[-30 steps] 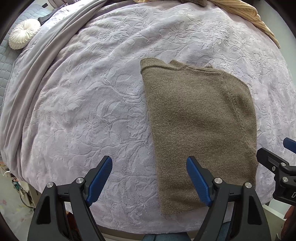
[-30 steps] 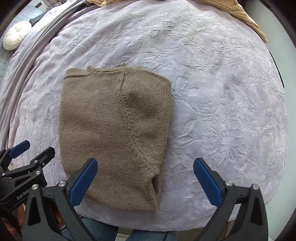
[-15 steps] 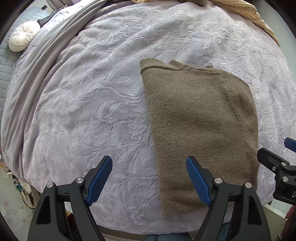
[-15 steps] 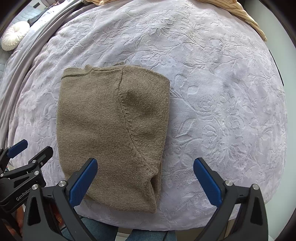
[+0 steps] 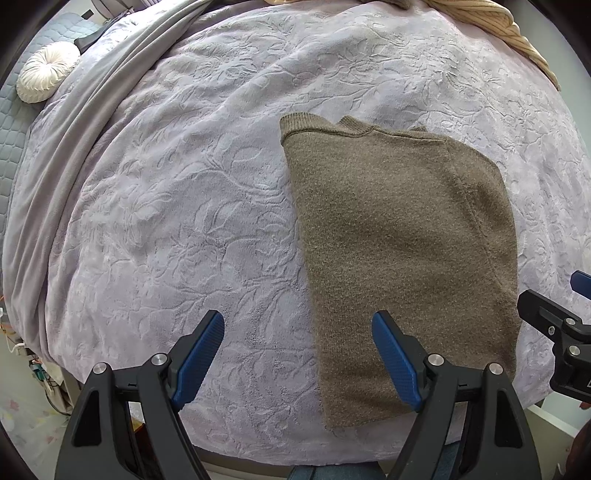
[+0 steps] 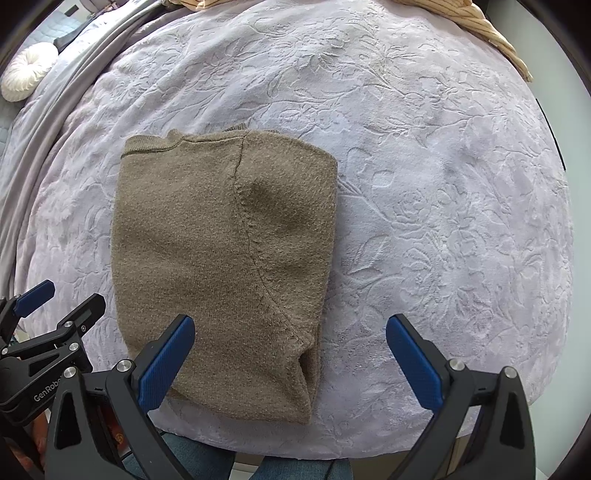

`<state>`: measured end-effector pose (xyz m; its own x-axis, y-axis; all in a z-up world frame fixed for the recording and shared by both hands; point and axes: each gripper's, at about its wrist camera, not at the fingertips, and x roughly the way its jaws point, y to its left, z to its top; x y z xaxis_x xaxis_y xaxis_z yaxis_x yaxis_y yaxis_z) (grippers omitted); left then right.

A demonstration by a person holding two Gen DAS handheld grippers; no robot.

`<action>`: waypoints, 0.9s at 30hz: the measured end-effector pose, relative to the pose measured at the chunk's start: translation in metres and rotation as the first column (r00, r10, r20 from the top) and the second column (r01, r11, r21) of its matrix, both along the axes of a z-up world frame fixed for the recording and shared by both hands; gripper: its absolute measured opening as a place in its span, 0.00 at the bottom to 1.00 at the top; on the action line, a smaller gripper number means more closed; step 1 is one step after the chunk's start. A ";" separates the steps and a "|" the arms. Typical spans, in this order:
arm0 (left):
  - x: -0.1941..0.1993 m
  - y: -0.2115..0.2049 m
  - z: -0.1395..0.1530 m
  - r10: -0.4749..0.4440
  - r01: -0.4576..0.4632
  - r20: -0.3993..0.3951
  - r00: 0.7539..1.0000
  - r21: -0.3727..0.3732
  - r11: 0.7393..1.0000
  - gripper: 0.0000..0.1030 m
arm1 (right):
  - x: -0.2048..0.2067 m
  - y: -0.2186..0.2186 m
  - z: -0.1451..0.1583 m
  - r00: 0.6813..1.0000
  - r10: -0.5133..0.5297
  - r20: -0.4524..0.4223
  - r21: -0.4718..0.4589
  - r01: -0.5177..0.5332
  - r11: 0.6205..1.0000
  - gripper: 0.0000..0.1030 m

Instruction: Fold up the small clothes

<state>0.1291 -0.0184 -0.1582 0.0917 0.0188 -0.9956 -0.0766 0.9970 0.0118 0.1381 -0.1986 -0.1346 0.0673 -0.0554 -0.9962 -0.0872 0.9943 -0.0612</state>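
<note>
An olive-brown knit sweater (image 5: 402,251) lies folded into a tall rectangle on the lilac embossed bedspread (image 5: 207,206), collar edge at the far end. My left gripper (image 5: 297,349) hovers open above the sweater's near left corner, nothing between its blue pads. In the right wrist view the same sweater (image 6: 221,258) fills the left half, with a sleeve seam curving down it. My right gripper (image 6: 290,354) hangs open over the sweater's near right corner, empty. Each gripper shows at the edge of the other's view: the right gripper (image 5: 576,295), the left gripper (image 6: 59,302).
A grey blanket (image 5: 74,155) is bunched along the bed's left side, with a round white cushion (image 5: 46,75) beyond it. A cream striped garment (image 5: 491,22) lies at the far right edge. The bed's near edge (image 5: 258,458) and a person's jeans sit below the grippers.
</note>
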 end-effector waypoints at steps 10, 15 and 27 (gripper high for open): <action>-0.001 0.000 -0.001 -0.004 0.004 -0.002 1.000 0.005 1.000 0.81 | 0.002 -0.001 0.000 1.000 -0.002 -0.002 -0.007 0.002 1.000 1.00; -0.001 0.001 -0.001 -0.008 0.008 -0.003 1.000 0.008 1.000 0.81 | 0.002 -0.001 -0.001 1.000 -0.002 -0.002 -0.007 0.002 1.000 1.00; -0.001 0.000 0.000 -0.016 0.016 -0.003 1.000 0.013 1.000 0.81 | 0.003 -0.001 -0.001 1.000 -0.003 -0.003 -0.011 0.003 1.000 1.00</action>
<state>0.1285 -0.0186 -0.1583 0.0895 0.0302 -0.9955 -0.0606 0.9979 0.0248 0.1409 -0.1995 -0.1354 0.0644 -0.0663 -0.9957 -0.0844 0.9939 -0.0716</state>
